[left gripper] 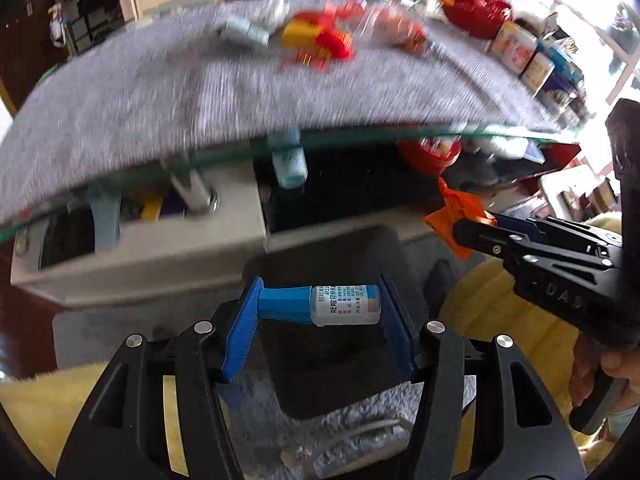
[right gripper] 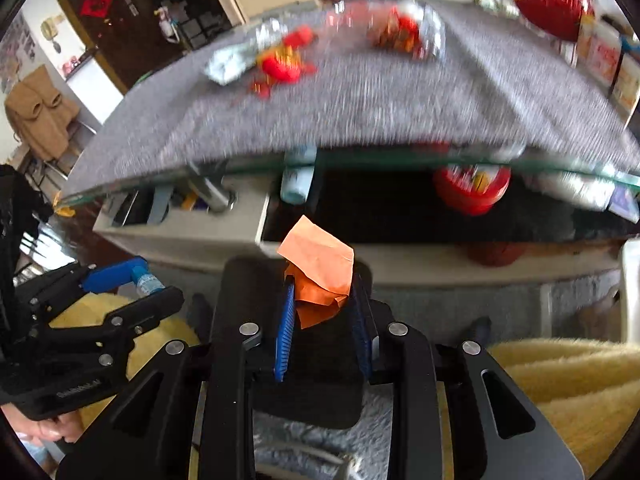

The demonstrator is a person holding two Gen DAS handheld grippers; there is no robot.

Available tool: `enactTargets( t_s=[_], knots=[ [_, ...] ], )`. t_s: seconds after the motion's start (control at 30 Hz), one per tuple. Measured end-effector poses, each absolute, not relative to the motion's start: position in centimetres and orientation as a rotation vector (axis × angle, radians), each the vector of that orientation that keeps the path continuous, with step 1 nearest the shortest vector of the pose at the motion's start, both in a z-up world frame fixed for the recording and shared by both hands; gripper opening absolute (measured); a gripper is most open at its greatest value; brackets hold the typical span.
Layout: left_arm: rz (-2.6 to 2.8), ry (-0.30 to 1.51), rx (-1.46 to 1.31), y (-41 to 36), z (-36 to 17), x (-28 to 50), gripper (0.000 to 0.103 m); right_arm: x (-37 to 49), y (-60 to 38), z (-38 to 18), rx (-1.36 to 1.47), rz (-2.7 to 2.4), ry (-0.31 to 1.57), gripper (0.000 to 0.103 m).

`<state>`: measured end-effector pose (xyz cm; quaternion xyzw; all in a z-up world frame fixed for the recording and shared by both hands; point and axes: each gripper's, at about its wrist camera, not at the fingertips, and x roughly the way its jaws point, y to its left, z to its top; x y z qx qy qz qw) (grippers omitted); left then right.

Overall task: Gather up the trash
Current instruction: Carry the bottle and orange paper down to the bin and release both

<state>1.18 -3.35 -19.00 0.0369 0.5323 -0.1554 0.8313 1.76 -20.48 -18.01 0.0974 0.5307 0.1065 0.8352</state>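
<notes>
The left tool (left gripper: 318, 312) is clamped end to end on a small bottle (left gripper: 320, 305) — blue cap against one blue pad, white labelled body against the other, lying crosswise between them. The right tool (right gripper: 322, 316) pinches a crumpled scrap of orange paper (right gripper: 318, 270), which sticks up above its pads; in the left wrist view the same scrap (left gripper: 450, 216) shows at the tool's tips at the right edge.

Both tools hang in front of the near edge of a glass worktop (left gripper: 160, 96) covered by a grey cloth. Directly below each is a dark, open-topped bin (left gripper: 320, 376), standing on grey carpet between yellow fluffy fabric (right gripper: 560, 376) on either side.

More trash lies on the far part of the cloth, blurred: a red-and-yellow wrapper (left gripper: 320, 38), a pale crumpled packet (right gripper: 232, 62) beside it, and a clear wrapper with red print (right gripper: 404, 34) further right. Boxes and a red bag (left gripper: 476, 12) crowd the worktop's far right corner.

Under the glass sit a light-blue bottle (left gripper: 288, 160) and a red tub (right gripper: 472, 188) on a lower shelf — well apart from each other. A person's fingers (left gripper: 592, 372) wrap the right tool's handle.
</notes>
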Motion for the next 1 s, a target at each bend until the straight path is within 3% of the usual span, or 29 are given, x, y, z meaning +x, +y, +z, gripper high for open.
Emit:
enactTargets(
  t_s=[0.2, 0.43, 0.57, 0.7, 0.83, 1.0],
  knots=[
    [-0.305, 1.249, 0.047, -2.6, -23.4, 0.8, 0.055, 1.8, -20.2, -21.1, 0.240, 0.233, 1.222, 0.029],
    [-0.308, 1.273, 0.032, -2.2, -24.3, 0.3, 0.055, 2.0, -19.3, -21.4, 0.254, 0.261, 1.244, 0.033],
    [-0.291, 1.254, 0.041, -2.1, -23.8, 0.5, 0.065, 2.2, -19.3, -20.8, 0.248, 0.245, 1.225, 0.057],
    [-0.276, 1.239, 0.038, -1.7, -23.4, 0.7, 0.074, 2.3, -19.7, -20.4, 0.255, 0.230, 1.212, 0.061],
    [-0.272, 1.225, 0.023, -1.3, -22.5, 1.1, 0.086, 2.5, -20.3, -19.4, 0.262, 0.200, 1.183, 0.075],
    [-0.273, 1.187, -0.008, -0.7, -20.6, 1.8, 0.091, 2.9, -21.7, -17.6, 0.293, 0.172, 1.134, 0.084]
  ],
)
